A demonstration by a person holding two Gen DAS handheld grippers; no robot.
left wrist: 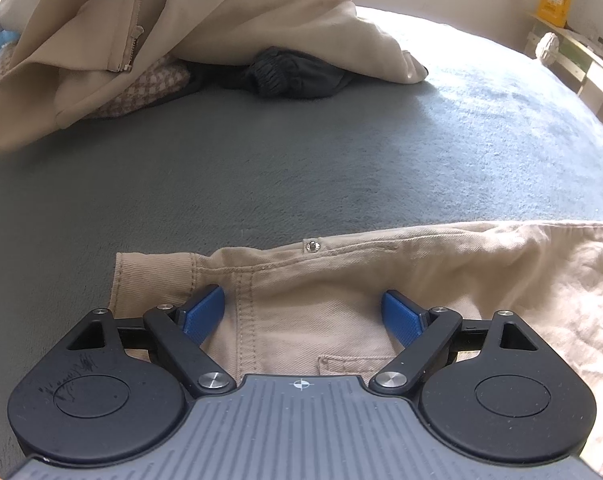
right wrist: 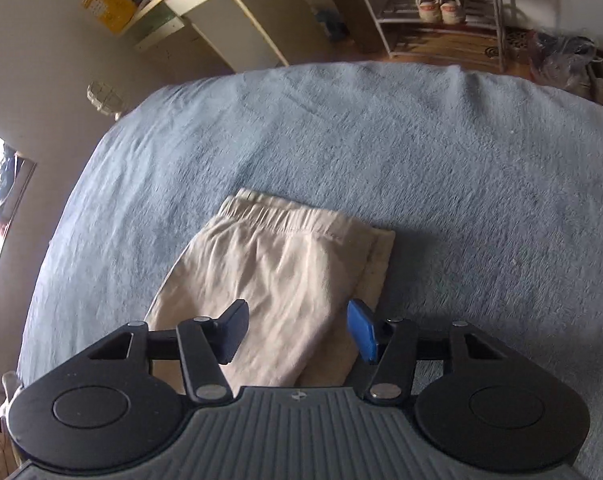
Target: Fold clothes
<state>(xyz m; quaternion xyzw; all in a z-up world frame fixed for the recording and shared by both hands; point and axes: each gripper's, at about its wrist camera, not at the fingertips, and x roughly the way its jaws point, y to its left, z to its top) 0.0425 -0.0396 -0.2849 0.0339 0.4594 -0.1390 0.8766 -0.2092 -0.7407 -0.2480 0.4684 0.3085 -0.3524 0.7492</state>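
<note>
Beige trousers [left wrist: 341,300] lie flat on a blue-grey fleece blanket [left wrist: 301,168], the waistband and its metal button [left wrist: 312,246] facing away from me. My left gripper [left wrist: 302,316] hovers right over the waist area, open, blue pads wide apart with only flat cloth beneath. In the right wrist view the gathered elastic end of the beige trousers [right wrist: 285,256] lies folded over on the blanket [right wrist: 421,160]. My right gripper [right wrist: 297,330] sits low over this end, jaws apart with the cloth's fold between the fingers; the pads do not press on it.
A pile of clothes sits at the back left: a beige zipped jacket [left wrist: 181,20], a dark garment [left wrist: 293,72] and a checked cloth [left wrist: 149,88]. Beyond the bed's far edge stand a white shelf unit [right wrist: 221,12] and a shoe rack [right wrist: 441,4].
</note>
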